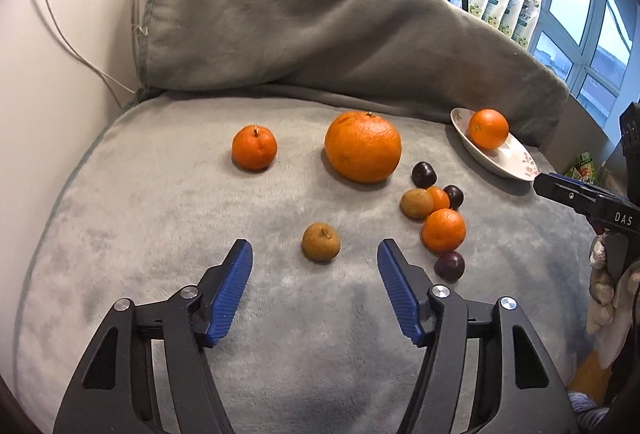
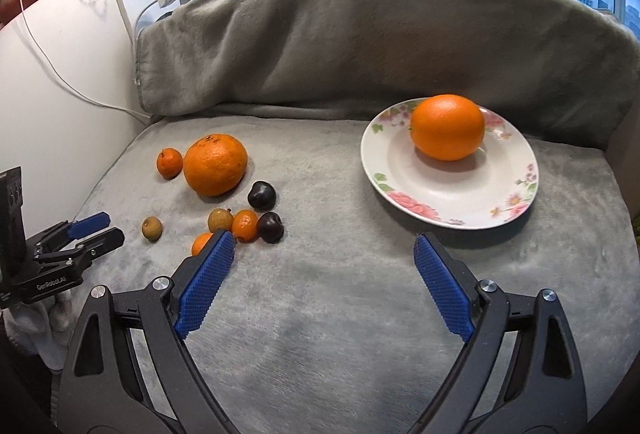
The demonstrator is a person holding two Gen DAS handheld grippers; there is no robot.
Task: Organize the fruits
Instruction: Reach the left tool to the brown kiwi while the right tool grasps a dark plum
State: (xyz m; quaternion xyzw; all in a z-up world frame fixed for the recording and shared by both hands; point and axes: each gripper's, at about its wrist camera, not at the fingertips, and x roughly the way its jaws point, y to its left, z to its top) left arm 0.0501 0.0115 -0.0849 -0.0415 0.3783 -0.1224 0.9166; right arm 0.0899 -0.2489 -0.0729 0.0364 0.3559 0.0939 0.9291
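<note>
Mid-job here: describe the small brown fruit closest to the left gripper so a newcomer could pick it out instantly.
Start at the grey blanket and find the big orange near its middle. Nearer the camera than that, just ahead of the open left gripper, sits the lone brown fruit. Unlike the other brown fruit, which is packed among small oranges and dark plums, it sits alone and shows a short stem.
</note>
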